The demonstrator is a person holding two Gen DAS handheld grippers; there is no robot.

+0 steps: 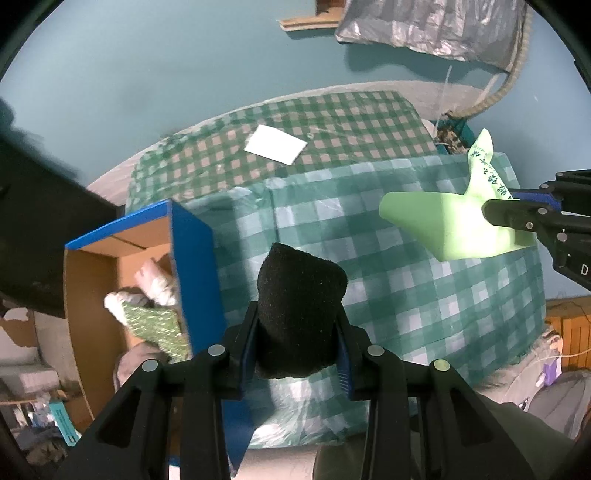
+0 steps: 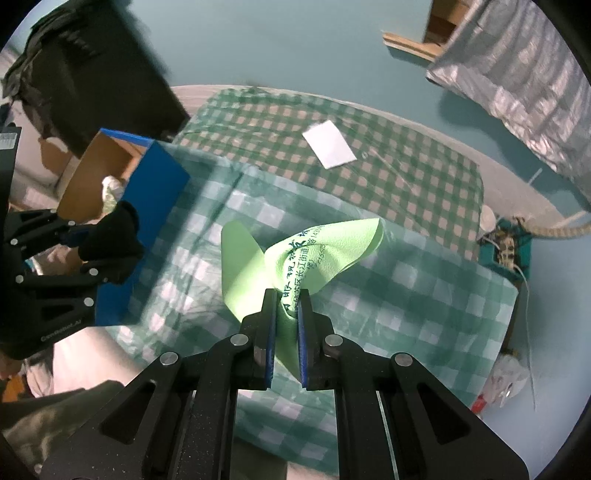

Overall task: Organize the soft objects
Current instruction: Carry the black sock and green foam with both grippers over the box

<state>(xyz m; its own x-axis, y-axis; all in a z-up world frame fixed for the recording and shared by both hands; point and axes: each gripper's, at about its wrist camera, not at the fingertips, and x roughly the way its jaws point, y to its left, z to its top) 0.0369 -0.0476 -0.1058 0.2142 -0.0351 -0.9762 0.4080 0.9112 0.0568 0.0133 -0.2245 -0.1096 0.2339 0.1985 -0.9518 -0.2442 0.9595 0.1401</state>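
Observation:
My left gripper (image 1: pixel 300 325) is shut on a black fuzzy sock (image 1: pixel 299 295) and holds it above the checked cloth, just right of a blue cardboard box (image 1: pixel 194 258). The box holds a green glittery item (image 1: pixel 155 325) and pale soft items (image 1: pixel 155 280). My right gripper (image 2: pixel 287 306) is shut on a light green cloth (image 2: pixel 310 254) with printed characters, lifted above the table. In the left wrist view the green cloth (image 1: pixel 450 225) and right gripper (image 1: pixel 524 218) are at the right. In the right wrist view the left gripper (image 2: pixel 92 254) with the sock (image 2: pixel 110 236) is beside the box (image 2: pixel 155 206).
A green checked tablecloth (image 1: pixel 369 258) covers the table, with a white paper (image 1: pixel 275 144) at the far side. A silver sheet (image 1: pixel 436 26) hangs behind. A teal tray with clutter (image 2: pixel 506 247) sits at the right edge. A black bulk (image 2: pixel 92 66) stands behind the box.

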